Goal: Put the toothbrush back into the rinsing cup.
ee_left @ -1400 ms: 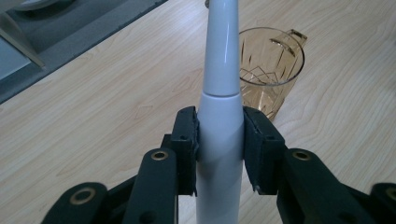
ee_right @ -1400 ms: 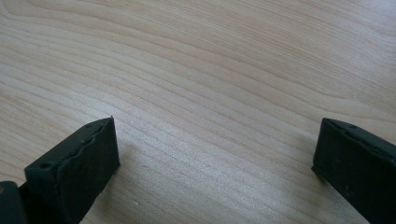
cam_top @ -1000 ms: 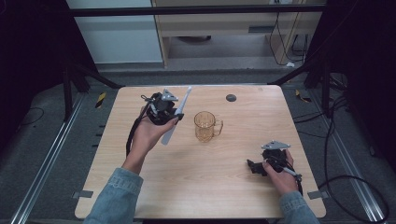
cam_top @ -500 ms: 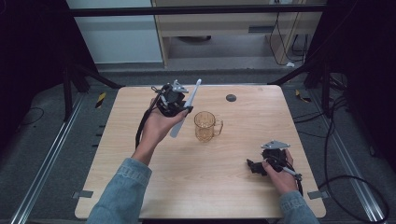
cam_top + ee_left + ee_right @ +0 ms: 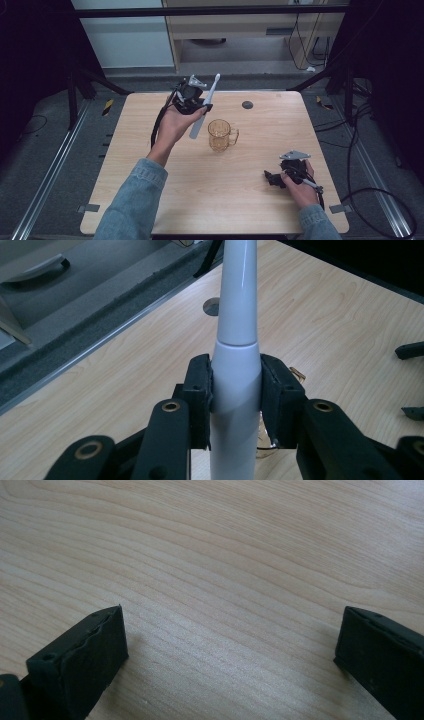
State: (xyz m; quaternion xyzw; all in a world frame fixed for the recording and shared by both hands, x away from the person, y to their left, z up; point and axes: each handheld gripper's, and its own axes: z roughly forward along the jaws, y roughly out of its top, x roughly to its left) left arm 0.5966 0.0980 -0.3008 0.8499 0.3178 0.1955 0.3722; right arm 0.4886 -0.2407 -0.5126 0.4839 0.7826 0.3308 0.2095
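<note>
A white electric toothbrush [image 5: 204, 107] is held up over the table's far left part, tilted, its brush head toward the far edge. My left gripper [image 5: 200, 104] is shut on its handle; in the left gripper view both pads clamp the white body [image 5: 236, 370]. A clear amber mug [image 5: 220, 135] stands upright near the table's middle, its handle to the right, just right of the toothbrush's lower end. My right gripper [image 5: 272, 178] rests low at the near right, open, and its jaws [image 5: 227, 650] stand wide apart over bare wood.
The wooden table [image 5: 150, 165] has a small dark round hole [image 5: 247, 105] near its far edge. Metal rails and cables run along the floor on both sides. A cabinet stands beyond the far edge.
My left gripper has carried the toothbrush upward and toward the far edge, tilting it more upright. The right gripper and the mug have stayed put.
</note>
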